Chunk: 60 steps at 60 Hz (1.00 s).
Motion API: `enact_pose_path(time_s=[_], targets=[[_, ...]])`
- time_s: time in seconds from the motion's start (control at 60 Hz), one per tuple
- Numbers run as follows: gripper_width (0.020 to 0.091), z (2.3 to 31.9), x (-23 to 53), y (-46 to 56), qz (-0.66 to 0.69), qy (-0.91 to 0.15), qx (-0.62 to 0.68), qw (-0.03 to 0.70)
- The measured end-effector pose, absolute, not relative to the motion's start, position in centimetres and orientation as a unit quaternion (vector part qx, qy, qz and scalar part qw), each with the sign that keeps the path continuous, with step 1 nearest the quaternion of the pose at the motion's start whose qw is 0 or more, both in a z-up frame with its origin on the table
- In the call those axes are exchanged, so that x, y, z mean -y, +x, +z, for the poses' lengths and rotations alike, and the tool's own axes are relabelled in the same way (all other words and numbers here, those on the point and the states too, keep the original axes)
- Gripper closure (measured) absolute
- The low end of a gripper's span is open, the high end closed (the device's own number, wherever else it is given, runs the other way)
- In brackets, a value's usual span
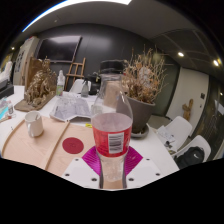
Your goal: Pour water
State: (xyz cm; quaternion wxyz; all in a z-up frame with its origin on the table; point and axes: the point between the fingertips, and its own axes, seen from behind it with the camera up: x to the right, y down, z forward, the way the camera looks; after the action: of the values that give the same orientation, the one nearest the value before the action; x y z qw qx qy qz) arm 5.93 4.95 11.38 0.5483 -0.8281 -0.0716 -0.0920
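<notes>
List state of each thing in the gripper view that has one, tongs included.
tongs: shut on the bottle, both pads against its lower body
bottle: upright, held, cap on, pink liquid filling roughly the lower half
cup: upright on the table, apart from the bottle, contents cannot be told
red coaster: flat on the table, nothing on it

A lived-in room, likely a home or studio. A cluttered white tabletop (150, 150) carries a dried bushy plant in a dark pot (143, 95) at two o'clock, a second dried bouquet (41, 85) at ten o'clock, and small spray bottles (61, 82). A dark framed screen (62, 47) hangs on the far wall.
</notes>
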Motion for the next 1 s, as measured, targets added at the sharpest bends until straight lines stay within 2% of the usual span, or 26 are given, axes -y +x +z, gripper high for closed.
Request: enact_pose_path(time_s=[0.2, 0.4, 0.5, 0.733, 0.867, 1.0], targets=[[0.0855, 18.8, -10.1, 4.5, -0.247, -0.775, 0.174, 0.555], [0.0856, 24.6, -15.0, -2.1, -0.426, -0.642, 0.34, 0.539], [0.0856, 24.8, -16.7, -5.7, -0.494, -0.57, 0.423, 0.502], [0.0858, 22.5, -18.7, -12.2, -0.585, -0.42, 0.559, 0.411], [0.0857, 21.6, -19.3, -13.6, -0.612, -0.369, 0.596, 0.366], [0.0855, 21.4, -19.2, -13.8, -0.609, -0.375, 0.597, 0.364]])
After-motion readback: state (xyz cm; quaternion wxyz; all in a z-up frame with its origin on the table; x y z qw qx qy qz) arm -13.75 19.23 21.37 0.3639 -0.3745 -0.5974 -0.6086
